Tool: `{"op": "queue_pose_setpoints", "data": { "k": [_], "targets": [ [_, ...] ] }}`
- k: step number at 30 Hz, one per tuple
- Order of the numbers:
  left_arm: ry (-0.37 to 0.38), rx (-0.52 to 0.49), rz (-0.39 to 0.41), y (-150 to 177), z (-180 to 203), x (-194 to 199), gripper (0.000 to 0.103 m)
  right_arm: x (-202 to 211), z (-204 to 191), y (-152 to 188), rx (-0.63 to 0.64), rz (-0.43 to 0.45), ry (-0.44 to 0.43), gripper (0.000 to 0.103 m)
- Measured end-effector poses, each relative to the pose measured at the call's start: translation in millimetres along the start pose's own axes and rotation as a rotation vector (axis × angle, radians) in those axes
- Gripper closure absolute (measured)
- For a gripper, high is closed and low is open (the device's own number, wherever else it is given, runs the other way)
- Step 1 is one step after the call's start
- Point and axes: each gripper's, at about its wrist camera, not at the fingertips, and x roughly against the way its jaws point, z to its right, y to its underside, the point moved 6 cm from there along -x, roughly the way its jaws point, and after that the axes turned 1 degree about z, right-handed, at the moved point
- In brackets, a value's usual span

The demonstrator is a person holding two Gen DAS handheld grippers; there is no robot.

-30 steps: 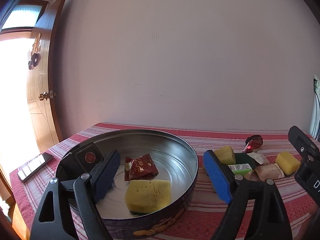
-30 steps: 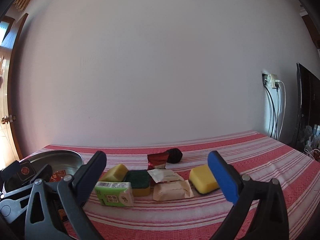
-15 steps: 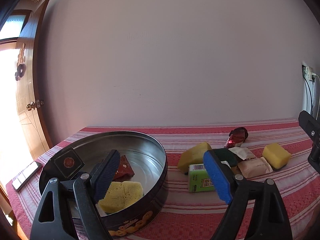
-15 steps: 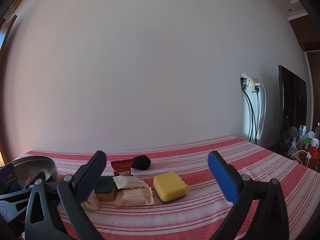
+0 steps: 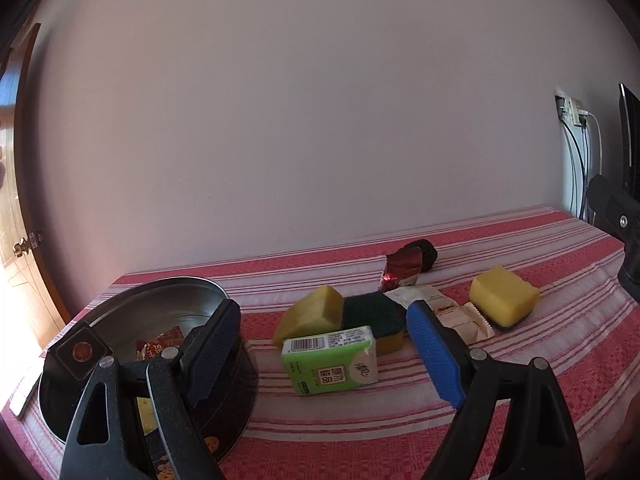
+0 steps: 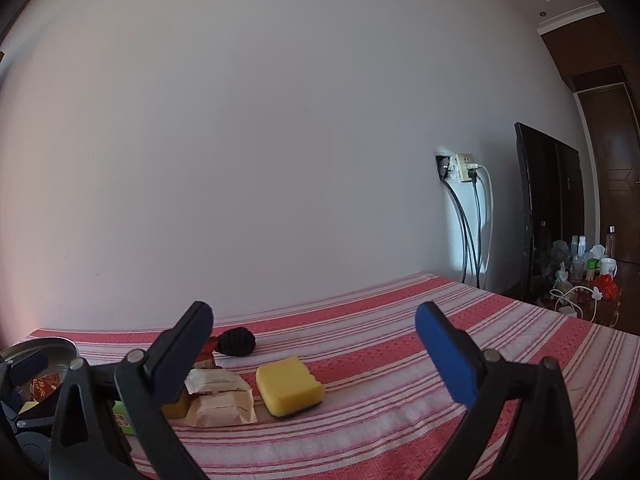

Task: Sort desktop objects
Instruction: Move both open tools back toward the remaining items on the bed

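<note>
On the red striped tablecloth lies a cluster of items. A green tissue pack [image 5: 331,360] is nearest, straight ahead of my open left gripper [image 5: 326,354]. Behind it are a yellow sponge [image 5: 310,315], a green-topped sponge [image 5: 374,316], beige snack packets [image 5: 456,316], a red wrapper [image 5: 403,266] and a black ball [image 5: 426,253]. A lone yellow sponge [image 6: 289,385] sits to the right, in front of my open, empty right gripper [image 6: 316,354]. The round metal tin [image 5: 132,312] at the left holds a red packet [image 5: 160,342] and a sponge.
A phone [image 5: 22,390] lies at the table's left edge by a wooden door [image 5: 18,184]. Wall sockets with cables [image 6: 466,216], a dark screen [image 6: 548,208] and a cluttered side table [image 6: 580,276] stand beyond the table's right end. The wall runs close behind the table.
Both views have swung right. The tin slid to the left edge of the left wrist view and the tissue pack came between its fingers. The lone yellow sponge moved left in the right wrist view.
</note>
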Motion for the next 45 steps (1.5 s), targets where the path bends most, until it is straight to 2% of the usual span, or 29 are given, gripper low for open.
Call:
{"op": "queue_pose_setpoints", "data": {
  "k": [5,11,18,21,25,29,34,39,43,45],
  "targets": [
    [0.077,-0.006,-0.08,2.8,9.4,-19.6,0.016,-5.1,-2.2,2.5,0.008,-0.034,0.004,0.0],
    [0.103,-0.008,-0.099,-3.6,0.9,-36.9,0.016,-10.1,-3.5,7.6,0.015,-0.077,0.008,0.0],
    [0.191,0.001,-0.123,-3.7,-5.0,-55.6,0.016,-17.4,-10.7,15.1,0.06,-0.127,0.028,0.0],
    [0.221,0.049,-0.152,3.3,-12.9,-62.6,0.016,-19.7,-12.5,18.1,0.072,-0.146,0.03,0.0],
    [0.275,0.124,-0.232,8.8,-22.3,-70.5,0.016,-23.2,-12.1,21.1,0.078,-0.168,0.036,0.0],
    [0.258,0.159,-0.252,9.3,-32.5,-70.8,0.016,-22.2,-11.5,21.5,0.07,-0.172,0.031,0.0],
    [0.238,0.126,-0.261,12.5,-30.7,-73.2,0.016,-20.9,-9.9,21.2,0.05,-0.175,0.013,0.0],
    [0.307,0.122,-0.29,16.3,-19.6,-76.5,0.016,-22.4,-4.4,21.6,0.011,-0.191,0.013,0.0],
    [0.302,0.032,-0.288,20.7,-1.0,-78.2,0.015,-23.1,6.4,22.7,-0.043,-0.204,0.022,0.0],
    [0.275,-0.012,-0.292,20.9,5.6,-82.5,0.015,-24.3,11.0,23.3,-0.068,-0.211,0.026,0.0]
  ]
}}
